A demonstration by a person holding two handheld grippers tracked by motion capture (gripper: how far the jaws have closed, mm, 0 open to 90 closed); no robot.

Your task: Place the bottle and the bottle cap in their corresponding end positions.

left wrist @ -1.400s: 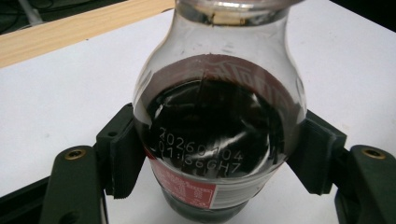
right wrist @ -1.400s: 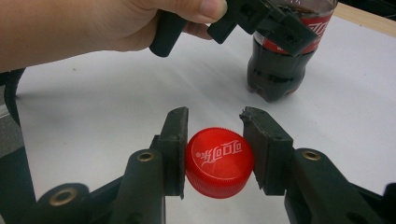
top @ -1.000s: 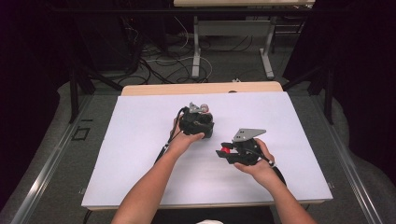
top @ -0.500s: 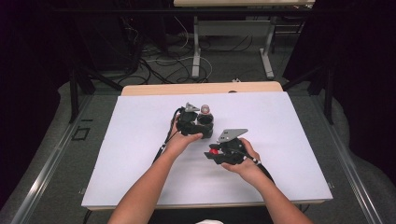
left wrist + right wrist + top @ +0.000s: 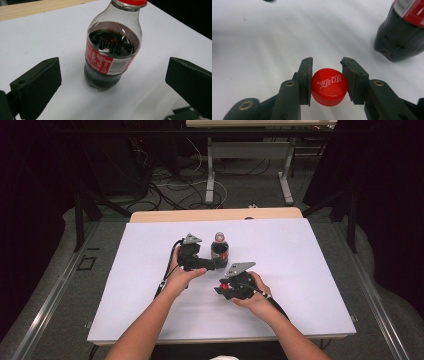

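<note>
right gripper clamps a ridged red cap; left gripper gapes around the glossy bottle (untouched).

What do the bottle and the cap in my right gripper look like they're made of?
Bottle: clear, glossy plastic, probably PET; dark drink shows through and highlights glint on its shoulder. Cap: red, opaque plastic, smooth top with printed white logo, fine ribbing around its edge. It sits clamped in the right gripper.
</note>
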